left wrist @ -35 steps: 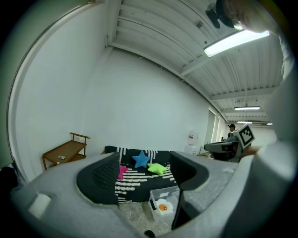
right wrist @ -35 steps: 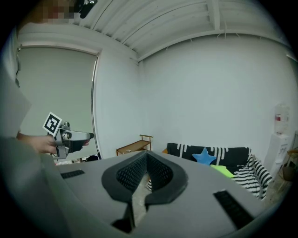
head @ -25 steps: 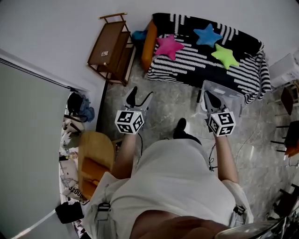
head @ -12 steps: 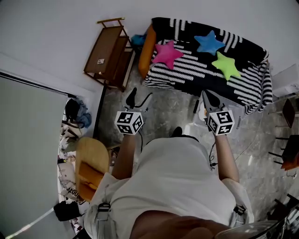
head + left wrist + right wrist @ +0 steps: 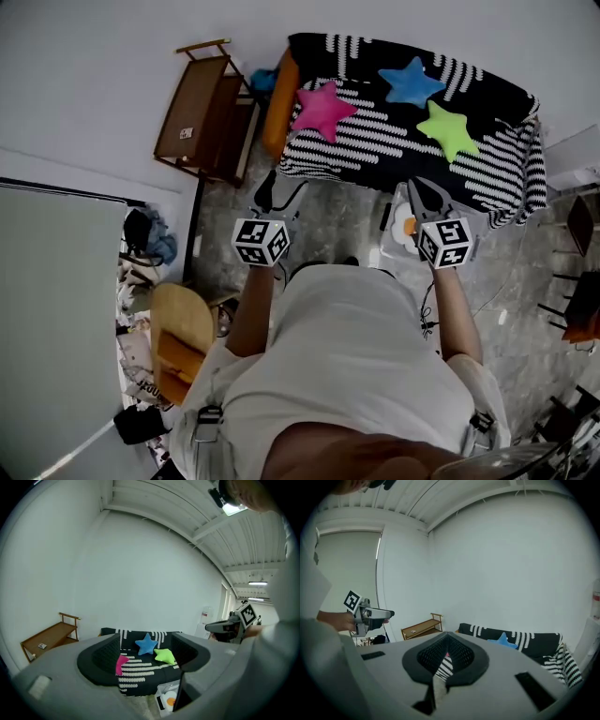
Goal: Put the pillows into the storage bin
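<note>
Facing sofa (image 5: 394,141) edge, floor (image 5: 328,211) beside storage bin (image 5: 395,199)

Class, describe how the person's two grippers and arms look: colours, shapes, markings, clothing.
Both the left gripper and right gripper have grey bodies, black ribbed pads and a white cube bearing black square markers. The person wears a pale short-sleeved shirt; forearms are bare.

Even, diffuse indoor light; shadows faint. A rectangular white ceiling lamp (image 5: 234,509) glares at one o'clock in the left gripper view. Fisheye bending, black vignetted corners.
</note>
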Available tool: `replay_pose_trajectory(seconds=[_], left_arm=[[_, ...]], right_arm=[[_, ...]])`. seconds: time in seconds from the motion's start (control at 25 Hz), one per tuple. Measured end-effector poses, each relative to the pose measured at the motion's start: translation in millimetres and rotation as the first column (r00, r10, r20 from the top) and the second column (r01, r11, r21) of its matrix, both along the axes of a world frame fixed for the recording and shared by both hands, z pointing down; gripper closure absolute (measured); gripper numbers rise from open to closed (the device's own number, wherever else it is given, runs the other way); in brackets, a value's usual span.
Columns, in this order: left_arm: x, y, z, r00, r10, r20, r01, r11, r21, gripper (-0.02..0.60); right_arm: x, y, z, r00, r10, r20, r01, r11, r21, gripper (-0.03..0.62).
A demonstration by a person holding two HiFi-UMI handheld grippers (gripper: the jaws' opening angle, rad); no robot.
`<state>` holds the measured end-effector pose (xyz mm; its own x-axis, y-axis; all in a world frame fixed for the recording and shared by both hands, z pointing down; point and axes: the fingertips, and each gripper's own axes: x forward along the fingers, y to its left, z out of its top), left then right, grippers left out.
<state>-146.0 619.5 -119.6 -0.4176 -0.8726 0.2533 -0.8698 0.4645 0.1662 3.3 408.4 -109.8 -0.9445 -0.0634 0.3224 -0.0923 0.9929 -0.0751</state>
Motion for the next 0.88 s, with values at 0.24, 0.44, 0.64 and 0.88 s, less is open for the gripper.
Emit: replay_pose_trajectory(seconds=[0.24, 0.44, 0.64, 0.88], left_arm=[[-19, -23, 9, 0.999, 0.025, -0.022, -0.025, 0.999, -0.027, 0.255], [-48, -48, 24, 0.995, 0.088, -0.04, -0.09, 0.994, -0.056, 0.255], [-90, -82, 38, 0.983, 0.177, -0.042, -0.18, 0.981, -0.071, 0.253], [-162, -127, 58, 0.963, 0.265, -0.052, -0.269, 0.957, -0.111, 0.252]], right_arm=[[-14, -15, 14, 1.0, 0.017, -0.026, -0.018, 0.999, -0.034, 0.591], [-34, -30, 28, 0.996, 0.065, -0.055, -0.068, 0.996, -0.052, 0.591], [-60, -53, 41, 0.986, 0.153, -0.065, -0.157, 0.985, -0.065, 0.591], [-118, -80, 56, 0.973, 0.214, -0.088, -0.222, 0.971, -0.092, 0.591]])
